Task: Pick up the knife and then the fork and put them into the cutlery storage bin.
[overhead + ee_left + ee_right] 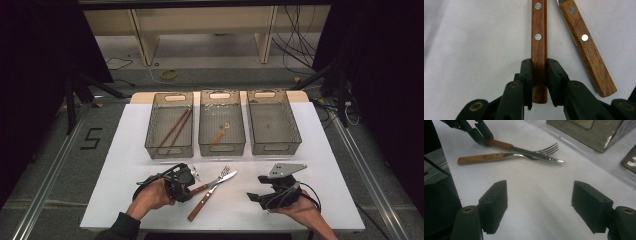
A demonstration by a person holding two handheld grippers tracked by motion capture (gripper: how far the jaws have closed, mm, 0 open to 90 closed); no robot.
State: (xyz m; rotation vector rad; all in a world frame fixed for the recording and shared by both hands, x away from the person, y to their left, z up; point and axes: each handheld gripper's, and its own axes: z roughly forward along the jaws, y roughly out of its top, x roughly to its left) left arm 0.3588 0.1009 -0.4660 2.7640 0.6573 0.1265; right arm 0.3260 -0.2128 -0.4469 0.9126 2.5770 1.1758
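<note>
A knife (220, 179) and a fork (202, 202), both with wooden handles, lie crossed on the white table near its front edge. My left gripper (190, 189) is shut on the end of the knife's handle (539, 45), with both pads pressing its sides. The fork's handle (587, 47) lies free just to the right of it. In the right gripper view the knife (544, 157) and the fork (481, 158) lie ahead, with the left gripper on the knife's handle. My right gripper (257, 187) (539, 202) rests low over bare table, open and holding nothing.
Three see-through bins stand in a row at the back: the left one (168, 152) holds brown chopsticks (174, 129), the middle one (222, 150) a wooden-handled spoon (220, 134), the right one (277, 148) nothing. A bin corner (599, 135) rises ahead of the right gripper.
</note>
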